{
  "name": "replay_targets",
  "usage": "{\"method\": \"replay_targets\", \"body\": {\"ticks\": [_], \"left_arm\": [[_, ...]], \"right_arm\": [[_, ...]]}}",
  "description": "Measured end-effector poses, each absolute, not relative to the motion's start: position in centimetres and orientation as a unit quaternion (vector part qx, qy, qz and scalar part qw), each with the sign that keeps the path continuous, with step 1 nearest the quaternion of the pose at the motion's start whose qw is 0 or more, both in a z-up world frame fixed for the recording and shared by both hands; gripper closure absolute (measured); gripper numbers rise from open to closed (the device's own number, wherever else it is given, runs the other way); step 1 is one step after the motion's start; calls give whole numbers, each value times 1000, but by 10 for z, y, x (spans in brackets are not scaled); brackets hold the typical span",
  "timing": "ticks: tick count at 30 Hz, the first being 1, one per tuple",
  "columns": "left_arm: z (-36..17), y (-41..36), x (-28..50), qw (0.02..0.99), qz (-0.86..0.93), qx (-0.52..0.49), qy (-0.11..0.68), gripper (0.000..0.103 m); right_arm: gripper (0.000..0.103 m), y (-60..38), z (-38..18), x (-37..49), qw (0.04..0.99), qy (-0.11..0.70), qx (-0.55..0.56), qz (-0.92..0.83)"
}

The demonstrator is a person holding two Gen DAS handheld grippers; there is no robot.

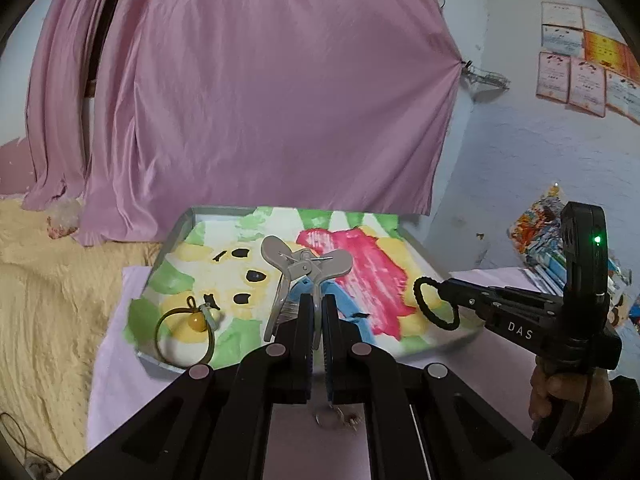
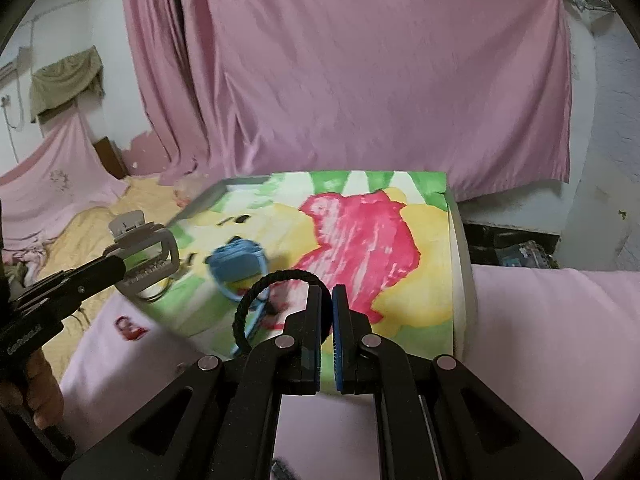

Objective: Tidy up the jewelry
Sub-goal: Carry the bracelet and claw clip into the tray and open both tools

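Closest to the lens, the left tongs (image 1: 318,320) are pinched shut on a grey hair claw clip (image 1: 298,268), held up over the tray. That clip looks like stiff, light plastic with a spring hinge; gripping it by the wings near the hinge should be safest, since the teeth would probably skid between flat pads. Over on the right, the right tongs (image 2: 327,312) are closed on a black braided hair tie (image 2: 256,300), which dangles in a loop off their left side. It seems soft and floppy, nearly weightless, so any point on the ring will do. Below both sits the tray (image 1: 176,228), lined with a brightly painted sheet. Inside it lie a blue clip (image 2: 236,264) near the middle and, by the near-left corner, a thin olive band with an amber bead (image 1: 188,328).
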State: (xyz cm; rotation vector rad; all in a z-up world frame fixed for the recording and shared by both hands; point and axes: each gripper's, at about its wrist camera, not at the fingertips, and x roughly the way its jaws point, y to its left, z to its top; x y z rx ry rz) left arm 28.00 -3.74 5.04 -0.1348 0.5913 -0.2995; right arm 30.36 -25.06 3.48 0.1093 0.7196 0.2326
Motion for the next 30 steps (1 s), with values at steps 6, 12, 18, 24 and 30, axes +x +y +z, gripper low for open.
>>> {"method": "replay_targets", "body": {"ticks": [6, 12, 18, 24, 30], "left_arm": [[25, -34, 306, 929, -130, -75, 339, 99], [13, -35, 311, 921, -123, -72, 364, 99], [12, -36, 310, 920, -122, -67, 366, 98], [13, -35, 303, 922, -111, -63, 365, 98], [17, -34, 291, 928, -114, -66, 347, 71]], "right_arm": [[98, -246, 11, 327, 914, 387, 55, 110], [98, -245, -5, 334, 903, 410, 59, 113], [98, -240, -15, 338, 893, 429, 58, 122], [81, -245, -9, 329, 901, 416, 59, 111], [63, -256, 9, 302, 924, 364, 70, 95]]}}
